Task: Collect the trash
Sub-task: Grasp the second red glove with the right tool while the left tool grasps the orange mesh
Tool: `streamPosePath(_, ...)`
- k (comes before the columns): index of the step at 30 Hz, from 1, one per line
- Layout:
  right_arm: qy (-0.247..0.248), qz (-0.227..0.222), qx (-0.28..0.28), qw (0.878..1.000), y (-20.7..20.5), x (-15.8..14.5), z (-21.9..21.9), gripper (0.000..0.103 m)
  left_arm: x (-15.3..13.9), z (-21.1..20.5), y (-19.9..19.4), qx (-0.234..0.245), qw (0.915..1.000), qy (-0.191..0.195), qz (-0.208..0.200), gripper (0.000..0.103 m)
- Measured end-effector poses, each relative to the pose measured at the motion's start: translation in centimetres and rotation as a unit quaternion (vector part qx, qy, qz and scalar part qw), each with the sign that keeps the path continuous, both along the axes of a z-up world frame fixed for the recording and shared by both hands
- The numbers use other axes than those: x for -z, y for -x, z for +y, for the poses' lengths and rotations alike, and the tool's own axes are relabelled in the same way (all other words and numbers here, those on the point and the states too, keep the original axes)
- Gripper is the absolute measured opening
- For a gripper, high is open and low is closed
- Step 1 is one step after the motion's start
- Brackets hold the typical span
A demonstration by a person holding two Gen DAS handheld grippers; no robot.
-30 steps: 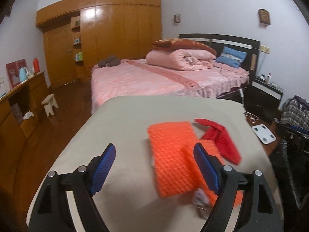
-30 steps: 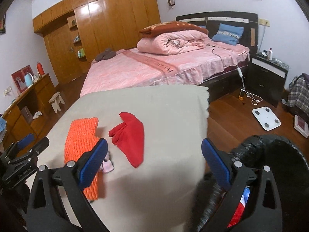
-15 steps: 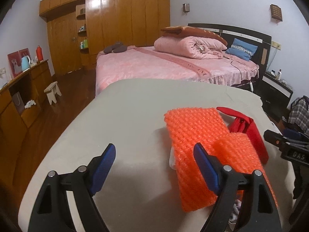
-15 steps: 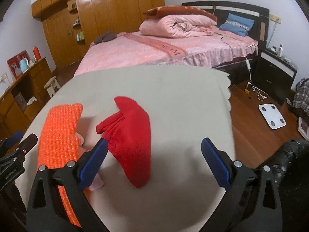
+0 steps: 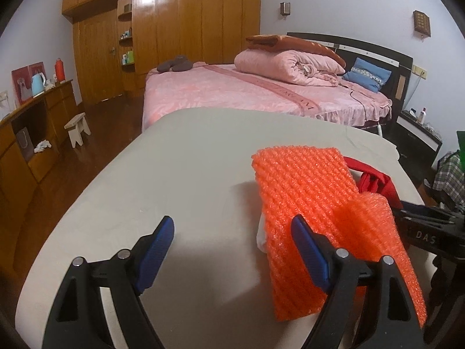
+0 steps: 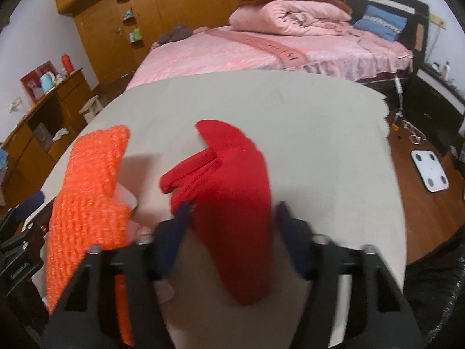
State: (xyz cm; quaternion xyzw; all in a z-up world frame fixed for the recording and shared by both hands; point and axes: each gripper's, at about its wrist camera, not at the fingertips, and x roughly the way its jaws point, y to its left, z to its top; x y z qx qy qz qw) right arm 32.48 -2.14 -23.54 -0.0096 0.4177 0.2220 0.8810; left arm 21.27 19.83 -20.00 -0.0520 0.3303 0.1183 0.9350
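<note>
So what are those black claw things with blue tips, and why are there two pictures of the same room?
Those are grippers, tongs that a person holds, one in each hand. Each has a small camera looking along its fingers, so each picture is one gripper's own view.

One picture is from the left gripper. It is open, with nothing between its blue pads, above a table covered in a pale cloth.

The other picture is from the right gripper. Its jaws are closing around a red cloth, which sits between them, but I can't tell if they are squeezing it yet because the picture is blurry.

Also on the table is a sheet of orange bubble wrap, with something small and pale tucked beneath it. A pink bed stands behind.
</note>
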Motion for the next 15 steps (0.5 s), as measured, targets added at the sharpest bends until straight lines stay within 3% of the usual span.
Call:
streamPosePath(2, -0.002, 0.001, -0.004, 1.0, 0.2, 0.0, -0.1, 0.017, -0.2, -0.1, 0.0, 0.003, 1.0, 0.002, -0.004, 0.081)
streamPosePath(3, -0.003, 0.001, -0.004, 1.0, 0.3, -0.1, -0.3, 0.013, -0.2, 0.0, 0.0, 0.005, 1.0, 0.005, -0.006, 0.081)
streamPosePath(10, -0.008, -0.014, 0.036, 0.999, 1.2, -1.0, -2.8, 0.012, -1.3, -1.0, -0.3, 0.026, 0.9994, 0.016, -0.015, 0.079)
streamPosePath(15, -0.005, -0.006, 0.049, 0.999, 1.3, -0.4, -3.9, 0.012, -0.8, -1.9, -1.4, 0.04, 0.999, 0.019, 0.002, 0.074)
